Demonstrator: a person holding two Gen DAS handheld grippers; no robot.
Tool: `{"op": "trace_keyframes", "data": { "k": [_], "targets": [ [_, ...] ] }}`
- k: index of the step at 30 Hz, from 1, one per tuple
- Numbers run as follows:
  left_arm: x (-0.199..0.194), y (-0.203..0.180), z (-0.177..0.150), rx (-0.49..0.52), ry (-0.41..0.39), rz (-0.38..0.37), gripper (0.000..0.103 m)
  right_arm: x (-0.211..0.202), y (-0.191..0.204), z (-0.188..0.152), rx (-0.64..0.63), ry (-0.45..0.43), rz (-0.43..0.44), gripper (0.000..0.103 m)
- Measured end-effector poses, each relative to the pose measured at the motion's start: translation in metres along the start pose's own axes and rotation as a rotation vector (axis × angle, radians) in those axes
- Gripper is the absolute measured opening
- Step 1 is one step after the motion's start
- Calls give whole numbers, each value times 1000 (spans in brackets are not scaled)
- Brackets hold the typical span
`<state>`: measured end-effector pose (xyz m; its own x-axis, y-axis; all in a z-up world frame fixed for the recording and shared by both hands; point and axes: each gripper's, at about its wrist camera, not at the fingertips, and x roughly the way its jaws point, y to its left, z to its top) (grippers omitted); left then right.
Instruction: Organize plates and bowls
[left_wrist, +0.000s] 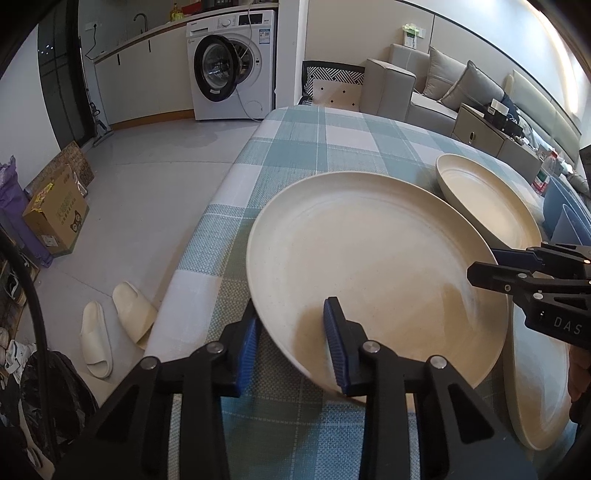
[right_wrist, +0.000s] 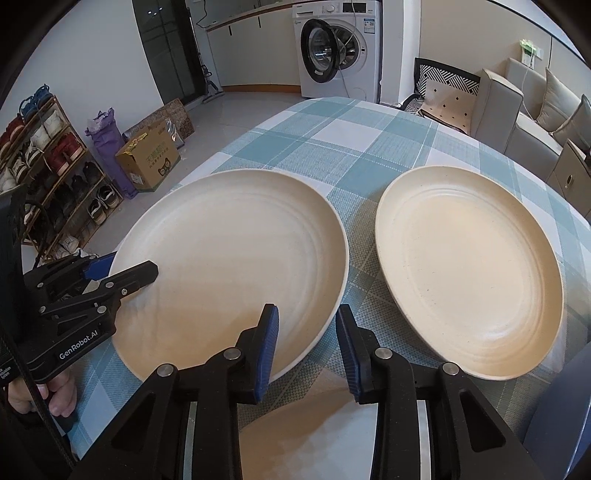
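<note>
- Counter (right_wrist: 354, 155) wears a blue-and-white checked cloth; a washing machine (right_wrist: 341, 51), a sofa (right_wrist: 532, 110) and a shoe rack (right_wrist: 55, 173) ring the room.
- Big plate (right_wrist: 236, 266) sits by the counter's left edge, slightly tipped; second plate (right_wrist: 469, 273) lies flat just beside it on the right.
- Left tongs (left_wrist: 293, 345) clamp the big plate's near rim.
- Right tongs (right_wrist: 308, 349) pinch the same plate's right rim.
</note>
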<state>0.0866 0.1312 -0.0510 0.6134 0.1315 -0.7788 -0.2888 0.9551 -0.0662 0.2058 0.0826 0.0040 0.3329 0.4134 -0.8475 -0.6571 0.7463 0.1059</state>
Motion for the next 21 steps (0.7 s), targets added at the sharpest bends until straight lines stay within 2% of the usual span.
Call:
{"op": "trace_keyframes", "data": {
  "k": [21],
  "targets": [
    [-28, -5, 9, 5, -74, 5, 33, -37, 7, 0, -24, -100, -14, 33]
  ]
}}
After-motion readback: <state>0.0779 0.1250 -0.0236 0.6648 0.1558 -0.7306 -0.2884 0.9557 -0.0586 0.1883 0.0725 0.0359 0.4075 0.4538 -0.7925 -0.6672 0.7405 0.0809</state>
